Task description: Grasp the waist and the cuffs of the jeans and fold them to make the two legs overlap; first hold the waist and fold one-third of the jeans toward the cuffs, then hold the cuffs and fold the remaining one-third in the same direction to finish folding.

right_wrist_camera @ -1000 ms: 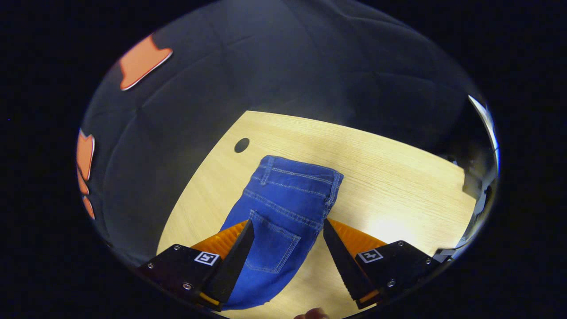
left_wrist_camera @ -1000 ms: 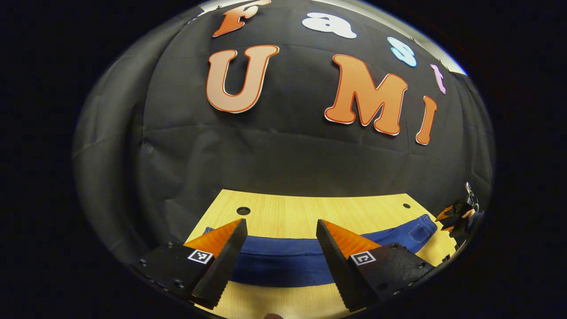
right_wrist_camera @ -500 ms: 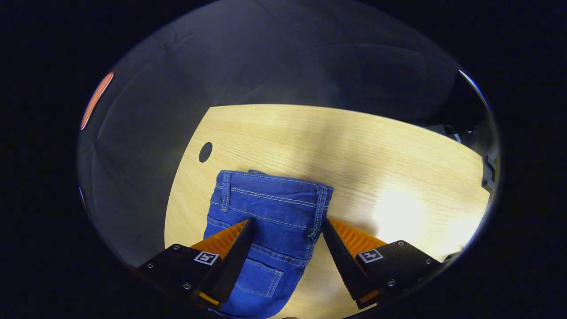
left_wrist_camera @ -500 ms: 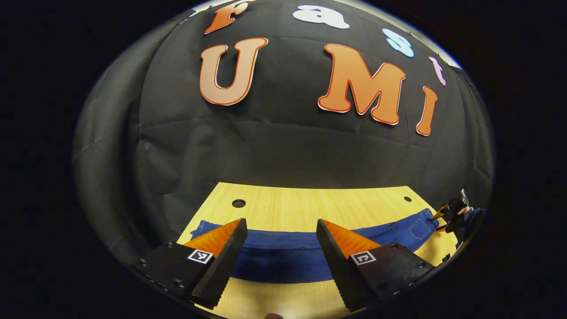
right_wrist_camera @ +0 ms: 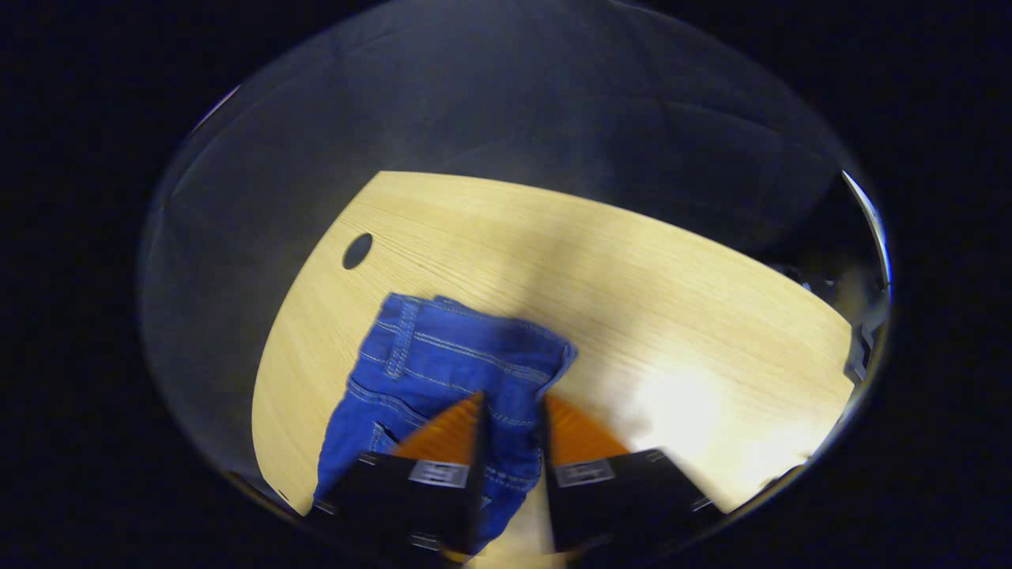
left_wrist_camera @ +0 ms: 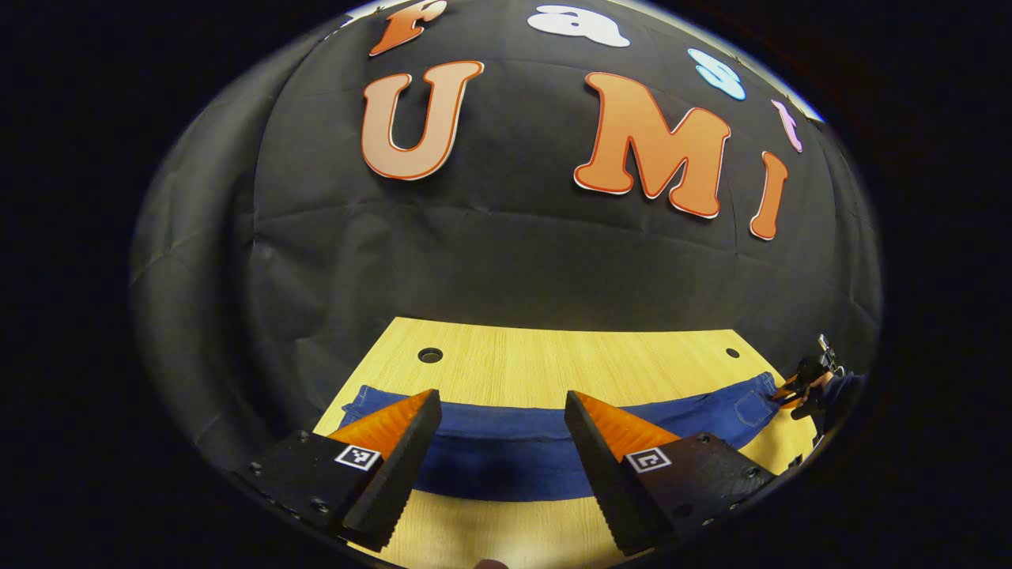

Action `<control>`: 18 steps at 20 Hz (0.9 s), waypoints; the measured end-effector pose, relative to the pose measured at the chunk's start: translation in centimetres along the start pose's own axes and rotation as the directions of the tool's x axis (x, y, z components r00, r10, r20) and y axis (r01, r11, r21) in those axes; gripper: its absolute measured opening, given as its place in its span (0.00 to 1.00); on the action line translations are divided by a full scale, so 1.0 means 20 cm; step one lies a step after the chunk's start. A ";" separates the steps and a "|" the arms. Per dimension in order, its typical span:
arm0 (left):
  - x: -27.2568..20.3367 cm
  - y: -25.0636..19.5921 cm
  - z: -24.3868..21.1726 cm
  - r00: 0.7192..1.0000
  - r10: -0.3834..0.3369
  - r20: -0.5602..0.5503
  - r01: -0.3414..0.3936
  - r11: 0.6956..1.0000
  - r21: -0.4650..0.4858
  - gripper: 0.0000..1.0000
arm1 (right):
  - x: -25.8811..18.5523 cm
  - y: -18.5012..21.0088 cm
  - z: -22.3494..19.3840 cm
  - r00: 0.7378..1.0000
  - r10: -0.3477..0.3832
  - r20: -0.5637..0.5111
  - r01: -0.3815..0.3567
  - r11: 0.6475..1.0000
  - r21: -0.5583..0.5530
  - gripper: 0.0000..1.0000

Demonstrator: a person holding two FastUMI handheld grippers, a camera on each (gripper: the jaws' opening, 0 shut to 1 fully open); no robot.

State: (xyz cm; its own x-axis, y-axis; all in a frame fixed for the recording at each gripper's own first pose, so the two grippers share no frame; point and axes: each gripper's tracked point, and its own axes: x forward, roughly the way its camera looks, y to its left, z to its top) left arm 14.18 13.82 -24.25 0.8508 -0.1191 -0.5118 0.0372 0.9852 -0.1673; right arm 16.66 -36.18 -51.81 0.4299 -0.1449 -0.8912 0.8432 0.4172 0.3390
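Observation:
Blue jeans [left_wrist_camera: 506,466] lie stretched sideways across the wooden table [left_wrist_camera: 553,359], legs overlapped, cuffs [left_wrist_camera: 357,400] at the left end. My left gripper [left_wrist_camera: 501,397] hovers open over the middle of the legs, nothing between its fingers. In the right gripper view the waist end of the jeans [right_wrist_camera: 443,352] lies in front of me, its near corner bunched up. My right gripper [right_wrist_camera: 512,399] is shut on the denim near the waistband's right corner. Far off in the left gripper view, the right gripper [left_wrist_camera: 794,387] sits at the waist end.
The table has round holes near its far edge [left_wrist_camera: 430,355] [left_wrist_camera: 732,352] [right_wrist_camera: 357,250]. The black cloth wall rises just behind the table. Bare wood [right_wrist_camera: 672,300] spreads to the right of the waist, with a bright glare patch on it.
My right gripper's fingers have come together on the waist and the denim has bunched between them. The left gripper has stayed open and shifted only slightly over the legs.

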 end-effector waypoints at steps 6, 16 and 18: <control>0.00 0.03 -0.03 1.000 -0.004 -0.014 0.004 1.000 -0.030 0.97 | -0.11 0.11 0.02 0.989 0.140 0.055 -0.141 0.990 0.028 0.24; -0.03 0.03 -0.01 0.999 -0.051 0.010 0.051 0.998 -0.035 0.97 | -0.65 0.35 -0.07 0.932 0.318 0.173 -0.296 0.944 -0.146 0.24; -0.03 0.07 -0.01 0.999 -0.047 0.017 0.048 0.998 -0.048 0.97 | -0.74 0.45 -0.12 0.916 0.358 0.180 -0.320 0.924 -0.209 0.24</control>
State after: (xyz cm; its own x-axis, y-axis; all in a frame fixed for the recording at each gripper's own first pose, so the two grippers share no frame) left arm 13.60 15.26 -24.29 0.8567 -0.1632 -0.4892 0.0526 0.9713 -0.2319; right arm 17.08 -28.10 -36.33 0.7536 -0.1448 -0.6411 0.5742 0.6196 0.5351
